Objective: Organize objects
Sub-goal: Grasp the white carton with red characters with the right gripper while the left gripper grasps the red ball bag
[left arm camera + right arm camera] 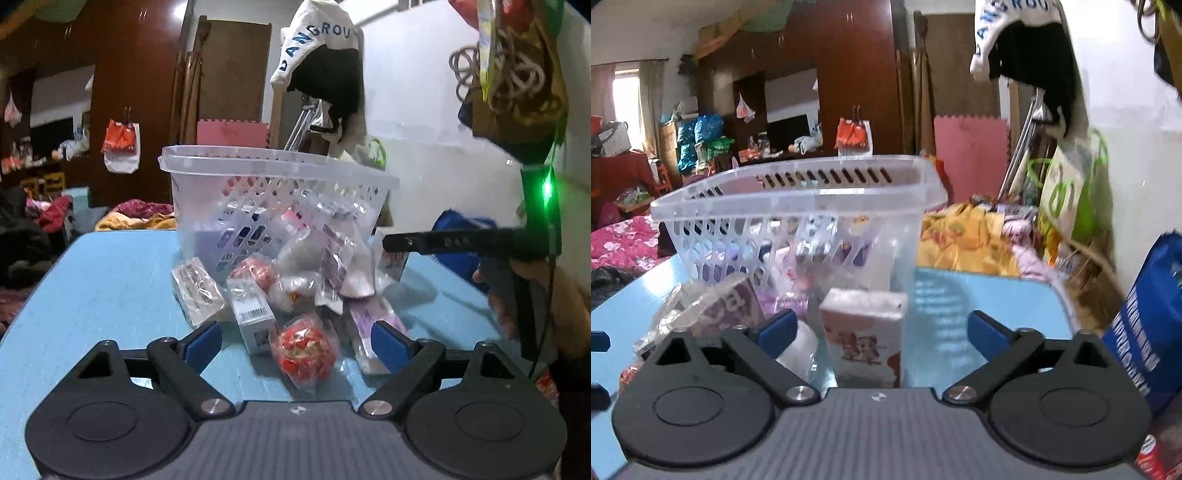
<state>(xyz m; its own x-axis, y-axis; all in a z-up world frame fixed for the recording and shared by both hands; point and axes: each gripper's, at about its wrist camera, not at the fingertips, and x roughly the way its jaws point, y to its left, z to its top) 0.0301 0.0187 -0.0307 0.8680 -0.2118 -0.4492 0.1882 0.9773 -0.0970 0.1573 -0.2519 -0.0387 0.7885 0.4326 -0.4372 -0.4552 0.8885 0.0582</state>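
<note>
Holding nothing, both grippers' jaws gape wide: left gripper [296, 341] around a wrapped red ball [304, 349], right gripper [882, 334] around a pink carton [864, 336], before the basket [798, 199] on the desk [110, 280].

White-and-black garment [321, 48] hanging above and beyond the left tongs [297, 343]: blue capitals, readable part "ANGROU", one more letter before it unclear. Same garment [1023, 33] up and right of the right tongs [882, 334]: "LANGROU", cut by the frame edge. Small white box [255, 317] between the left tongs' fingers: barcode label and QR code, digits too small. Pink carton [864, 332] between the right tongs' fingers: red characters, blurred. Blue bag [1145, 325], far right: white lettering, unreadable.
</note>
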